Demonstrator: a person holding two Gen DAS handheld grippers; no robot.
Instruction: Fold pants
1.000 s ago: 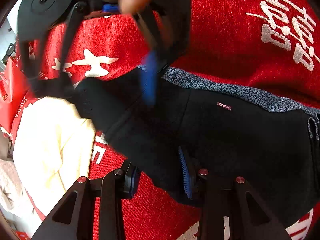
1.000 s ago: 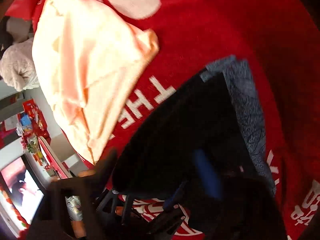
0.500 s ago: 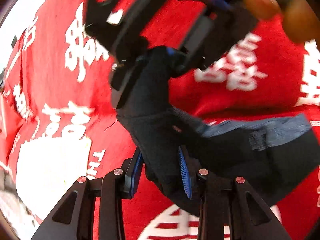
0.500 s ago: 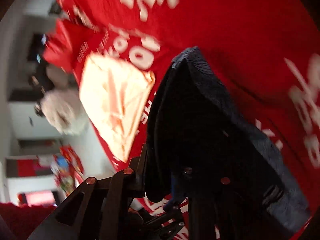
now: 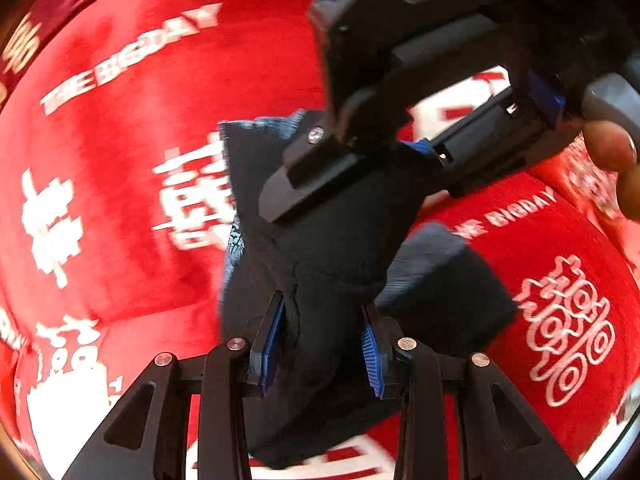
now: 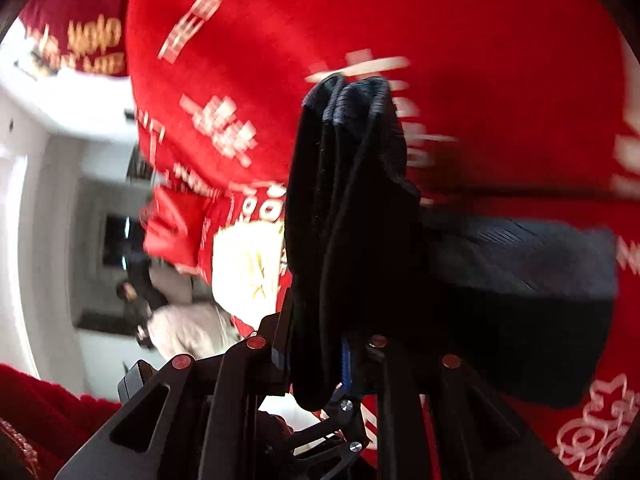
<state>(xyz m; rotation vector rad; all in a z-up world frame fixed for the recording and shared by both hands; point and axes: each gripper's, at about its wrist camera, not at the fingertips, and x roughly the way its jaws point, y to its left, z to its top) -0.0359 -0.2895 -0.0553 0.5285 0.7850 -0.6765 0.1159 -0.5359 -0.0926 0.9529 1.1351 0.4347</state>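
Note:
The black pants [image 5: 332, 248] with a grey patterned waistband [image 5: 424, 256] hang bunched in the air over the red bedspread [image 5: 120, 208]. My left gripper [image 5: 322, 346] is shut on a fold of the pants. My right gripper [image 6: 320, 356] is shut on another bunch of the pants [image 6: 352, 216] and also shows in the left wrist view [image 5: 360, 168], just above the left one. A grey ribbed cuff [image 6: 352, 100] sticks up at the top of the bunch.
The red bedspread [image 6: 460, 32] with white characters fills most of both views. A cream garment [image 6: 244, 268] lies on it at the left, beside a pale plush toy [image 6: 188, 328]. White walls and dark furniture [image 6: 120, 240] lie beyond the bed's edge.
Both grippers have lifted the pants off the bed and swung them round. The right gripper has come close above the left one, gathering the cloth into a bunch.

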